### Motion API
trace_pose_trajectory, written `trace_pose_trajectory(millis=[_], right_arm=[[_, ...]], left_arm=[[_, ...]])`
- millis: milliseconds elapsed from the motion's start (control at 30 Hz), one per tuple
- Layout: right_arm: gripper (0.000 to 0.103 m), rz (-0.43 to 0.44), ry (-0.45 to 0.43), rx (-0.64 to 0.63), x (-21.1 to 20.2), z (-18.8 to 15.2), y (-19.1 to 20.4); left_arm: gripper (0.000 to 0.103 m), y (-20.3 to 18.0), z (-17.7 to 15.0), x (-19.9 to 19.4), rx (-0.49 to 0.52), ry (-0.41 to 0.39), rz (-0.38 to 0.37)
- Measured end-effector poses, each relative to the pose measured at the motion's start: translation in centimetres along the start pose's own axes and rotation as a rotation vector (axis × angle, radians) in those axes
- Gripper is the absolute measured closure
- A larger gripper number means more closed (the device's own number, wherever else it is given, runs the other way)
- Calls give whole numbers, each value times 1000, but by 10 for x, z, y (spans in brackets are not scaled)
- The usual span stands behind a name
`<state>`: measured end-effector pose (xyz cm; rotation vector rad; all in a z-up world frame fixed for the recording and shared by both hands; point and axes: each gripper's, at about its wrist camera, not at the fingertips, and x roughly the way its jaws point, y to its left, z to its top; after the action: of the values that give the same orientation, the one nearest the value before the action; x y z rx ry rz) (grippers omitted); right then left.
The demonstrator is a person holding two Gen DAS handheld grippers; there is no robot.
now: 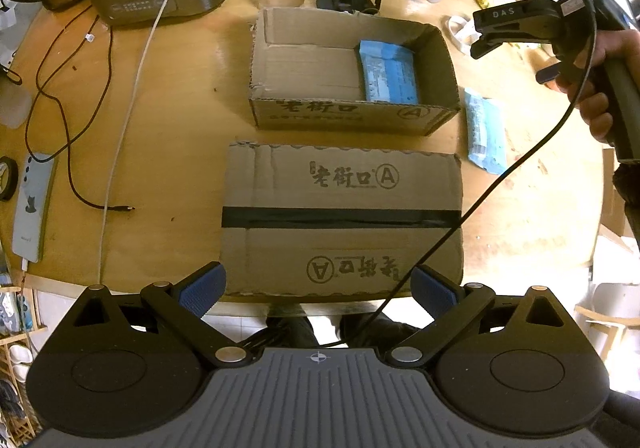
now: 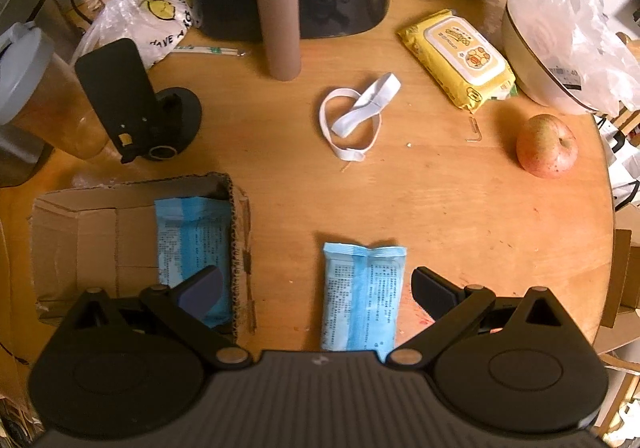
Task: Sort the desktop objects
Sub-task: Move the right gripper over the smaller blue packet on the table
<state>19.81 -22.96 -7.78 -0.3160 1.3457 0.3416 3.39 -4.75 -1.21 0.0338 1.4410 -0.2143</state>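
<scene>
The right tool (image 2: 314, 290) hangs with its jaws wide apart over a loose blue packet (image 2: 362, 298) lying flat on the counter (image 2: 460, 207) just beside the open cardboard box (image 2: 76, 232), which already holds a matching packet (image 2: 192, 232); the left tool (image 1: 318, 290) is likewise spread and empty above a flattened taped carton (image 1: 344, 215). The thin, slack wrapper could slide or crumple under a shallow pinch. The packet's near end is hidden behind the tool body, and its print is unreadable.

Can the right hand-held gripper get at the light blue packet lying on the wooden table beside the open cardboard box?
Probably yes: the right hand-held gripper is open directly above the light blue packet, with nothing between them.
</scene>
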Motion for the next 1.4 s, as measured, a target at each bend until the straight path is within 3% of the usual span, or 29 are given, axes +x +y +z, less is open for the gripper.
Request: trace_pose_trajectory(millis=[700,1400], right_arm=[[0,-15,15,58,6,-11,-38],[0,2,48,143,19,-18,-46]], left_arm=[[2,-18,1,3,33,6,-3],[2,-19,0,5,32,10,-4]])
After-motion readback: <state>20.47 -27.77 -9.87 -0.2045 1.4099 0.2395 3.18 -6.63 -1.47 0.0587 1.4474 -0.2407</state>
